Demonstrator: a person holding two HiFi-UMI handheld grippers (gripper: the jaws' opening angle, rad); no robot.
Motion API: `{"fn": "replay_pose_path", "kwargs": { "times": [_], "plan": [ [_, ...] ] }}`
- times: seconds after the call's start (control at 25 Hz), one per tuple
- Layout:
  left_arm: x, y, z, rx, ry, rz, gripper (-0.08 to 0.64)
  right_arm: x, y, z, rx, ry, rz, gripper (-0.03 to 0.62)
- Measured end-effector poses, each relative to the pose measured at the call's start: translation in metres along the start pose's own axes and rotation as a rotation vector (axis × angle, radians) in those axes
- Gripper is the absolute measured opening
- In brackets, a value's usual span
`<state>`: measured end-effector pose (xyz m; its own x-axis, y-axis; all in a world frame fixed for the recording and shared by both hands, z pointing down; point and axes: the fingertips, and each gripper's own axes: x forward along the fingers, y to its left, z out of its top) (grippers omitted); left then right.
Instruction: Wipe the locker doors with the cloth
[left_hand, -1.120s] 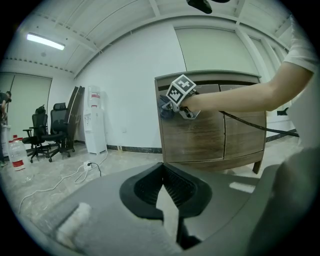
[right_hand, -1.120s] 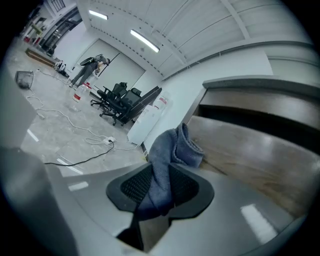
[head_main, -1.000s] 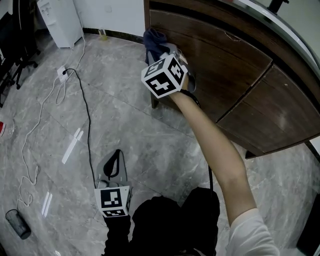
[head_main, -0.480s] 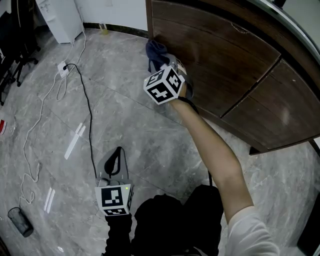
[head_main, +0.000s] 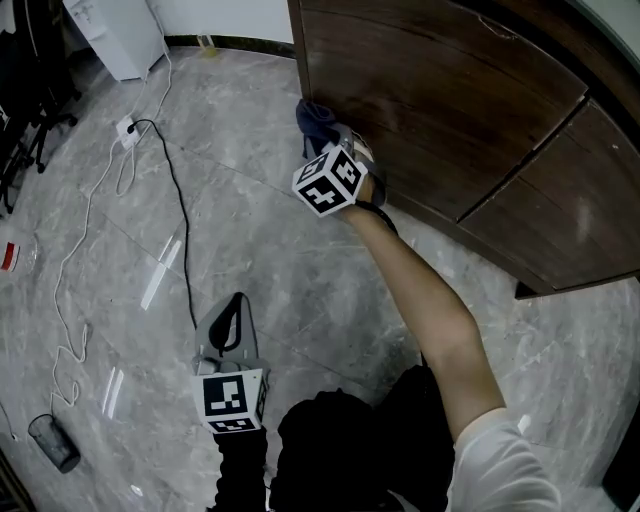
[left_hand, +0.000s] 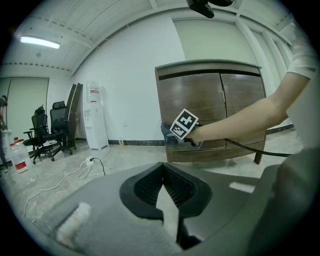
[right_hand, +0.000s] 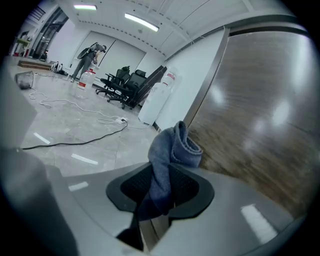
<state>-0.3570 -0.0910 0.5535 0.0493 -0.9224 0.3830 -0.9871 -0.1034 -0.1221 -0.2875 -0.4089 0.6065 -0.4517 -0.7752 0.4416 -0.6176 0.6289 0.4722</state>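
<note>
blue cloth (head_main: 314, 117) bunched up, low at the left edge of the dark wood locker (head_main: 450, 110), by the left door (head_main: 430, 90). whether it presses on the wood or sits just off it, cannot tell. right gripper (head_main: 328, 140) is clamped on it: in the right gripper view the cloth (right_hand: 172, 150) runs down between the ribbed pads (right_hand: 187, 187) and folds over past the tips. right arm stretched out, bare forearm.

both locker doors closed, so the inside is hidden.

left gripper (head_main: 228, 322) held low over the grey marble floor (head_main: 300, 290), well apart from the locker, jaws brought together with nothing in them; the left gripper view shows the same.

on the floor: black cable (head_main: 180, 230), white cable to a power strip (head_main: 125, 150), and a small dark cup-like container (head_main: 45, 443) at the near left, contents not visible. white water dispenser (left_hand: 95, 120) by the far wall, clear bottles (left_hand: 19, 156) near office chairs (left_hand: 50, 132).
</note>
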Motion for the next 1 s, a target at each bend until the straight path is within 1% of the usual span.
{"fn": "replay_pose_path", "kwargs": {
  "times": [0.4,0.76,0.88,1.0],
  "plan": [
    [0.006,-0.005,-0.009,0.000,0.024,-0.009,0.003,0.020,0.025,-0.036,0.031,0.054,0.044,0.110],
    [0.003,-0.002,-0.025,0.001,0.061,0.010,0.002,0.039,0.049,-0.079,0.055,0.140,0.089,0.110],
    [0.005,-0.005,-0.026,0.002,0.063,0.006,0.003,0.036,0.054,-0.083,0.075,0.153,0.128,0.111],
    [0.008,-0.012,-0.026,0.003,0.062,-0.009,0.002,0.023,0.057,-0.075,0.107,0.122,0.171,0.110]
  ]
}}
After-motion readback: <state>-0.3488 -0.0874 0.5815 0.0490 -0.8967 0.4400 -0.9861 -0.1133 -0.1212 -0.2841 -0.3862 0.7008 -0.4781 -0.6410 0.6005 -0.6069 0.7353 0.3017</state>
